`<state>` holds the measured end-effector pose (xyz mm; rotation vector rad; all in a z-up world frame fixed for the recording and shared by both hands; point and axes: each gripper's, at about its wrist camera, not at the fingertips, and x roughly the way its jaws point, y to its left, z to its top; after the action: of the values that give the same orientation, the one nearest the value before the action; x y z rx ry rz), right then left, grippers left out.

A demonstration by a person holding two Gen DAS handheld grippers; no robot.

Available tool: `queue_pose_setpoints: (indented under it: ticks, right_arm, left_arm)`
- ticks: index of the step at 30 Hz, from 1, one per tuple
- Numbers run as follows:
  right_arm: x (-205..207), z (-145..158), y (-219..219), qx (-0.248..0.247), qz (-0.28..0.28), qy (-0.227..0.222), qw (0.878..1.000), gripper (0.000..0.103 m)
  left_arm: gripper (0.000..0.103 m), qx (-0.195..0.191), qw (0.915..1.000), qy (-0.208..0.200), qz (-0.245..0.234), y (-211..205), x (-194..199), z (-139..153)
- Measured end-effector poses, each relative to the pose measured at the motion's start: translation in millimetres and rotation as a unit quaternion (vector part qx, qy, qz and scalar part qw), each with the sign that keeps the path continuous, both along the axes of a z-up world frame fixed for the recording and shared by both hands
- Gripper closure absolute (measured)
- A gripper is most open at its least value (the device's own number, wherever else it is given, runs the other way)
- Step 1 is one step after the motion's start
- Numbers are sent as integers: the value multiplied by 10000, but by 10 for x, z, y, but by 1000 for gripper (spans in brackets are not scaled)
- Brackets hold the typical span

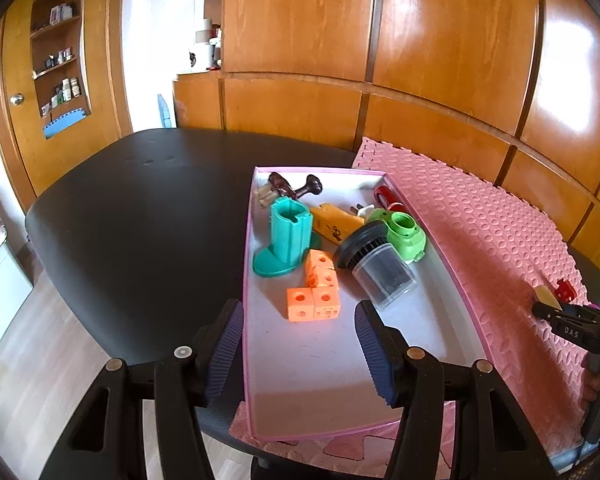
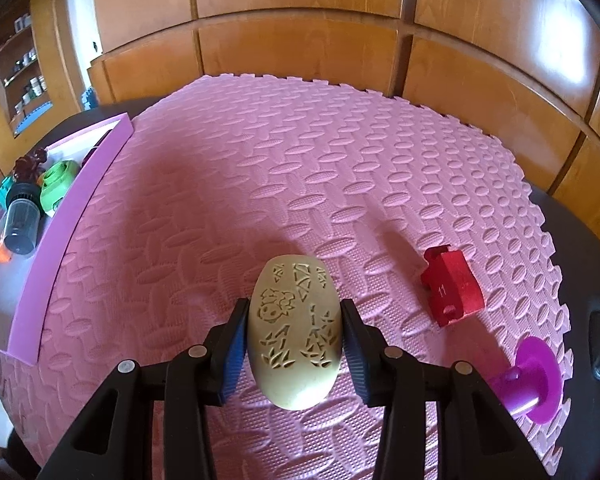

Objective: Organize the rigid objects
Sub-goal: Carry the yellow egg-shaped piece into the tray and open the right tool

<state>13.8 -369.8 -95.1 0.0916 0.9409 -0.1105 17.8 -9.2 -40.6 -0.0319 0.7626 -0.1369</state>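
Note:
My right gripper is shut on a cream oval stone with carved patterns, held just above the pink foam mat. A red wooden block marked 11 and a purple spool lie on the mat to its right. My left gripper is open and empty over the near part of the pink-rimmed tray. The tray holds orange cubes, a teal stand, a black-capped clear cup, a green piece, a yellow piece and a dark brown figure.
The tray shows at the left in the right wrist view. The mat and tray lie on a black round table. Wooden wall panels stand behind. The right gripper shows at the right edge of the left wrist view.

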Motion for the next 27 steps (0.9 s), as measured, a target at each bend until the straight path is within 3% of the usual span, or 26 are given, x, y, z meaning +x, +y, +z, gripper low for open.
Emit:
queue_pose_setpoints:
  ticks: [8,14,20,27]
  right_arm:
    - [1,213,98,423,65,-184,9989,59]
    - [28,557,551,752,875,-578,9916,59]
    - [75,714,1302,1109,2019,-736,9703,59]
    - [139,593,2209,1256,3093,-531,9411,59]
  left_arm:
    - [44,-58,9996,-102,249,184,15,48]
    - [44,-96,9980,-152,608,410,52,74]
    - [44,-96,9963,-134,848,575,52,50]
    - [44,-135,9947,-155,1009,693,45,44]
